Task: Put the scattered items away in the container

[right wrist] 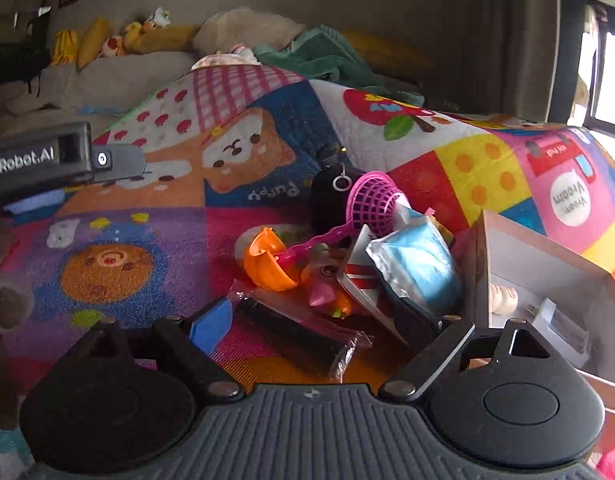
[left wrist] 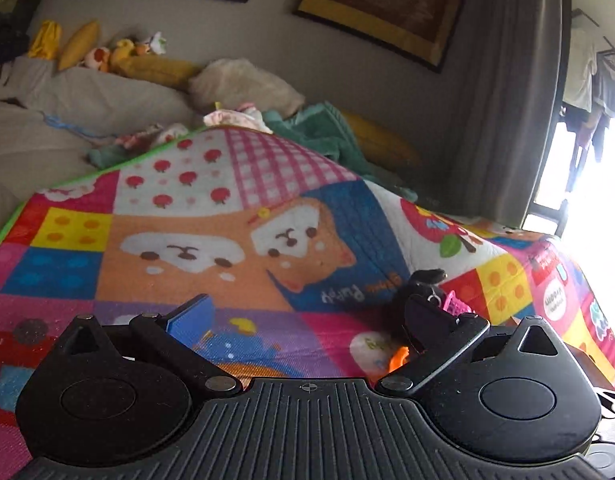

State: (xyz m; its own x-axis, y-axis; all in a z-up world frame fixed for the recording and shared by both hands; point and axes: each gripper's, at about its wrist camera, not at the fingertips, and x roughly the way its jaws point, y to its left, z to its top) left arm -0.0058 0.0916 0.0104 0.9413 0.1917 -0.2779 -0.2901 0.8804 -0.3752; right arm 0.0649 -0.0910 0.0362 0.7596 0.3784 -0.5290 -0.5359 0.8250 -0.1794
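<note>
A pile of small items lies on the colourful play mat (right wrist: 147, 248): a pink toy strainer (right wrist: 373, 196), an orange half shell (right wrist: 267, 264), a blue and silver pouch (right wrist: 419, 268), a red and white packet (right wrist: 359, 280) and a black plush toy (right wrist: 327, 200). An open grey box (right wrist: 547, 256) stands just right of the pile. My right gripper (right wrist: 315, 324) is open, low over a black item in a clear wrapper (right wrist: 299, 336) that lies between its fingers, untouched. My left gripper (left wrist: 307, 320) is open and empty, left of the black plush toy (left wrist: 421, 280).
The left gripper's housing (right wrist: 39, 160) juts in from the left of the right wrist view. Grey pillows (left wrist: 107, 96), yellow cushions, small plush toys (left wrist: 119, 52) and a green blanket (left wrist: 323, 128) line the mat's far edge. A curtain (left wrist: 503, 100) and a bright window are on the right.
</note>
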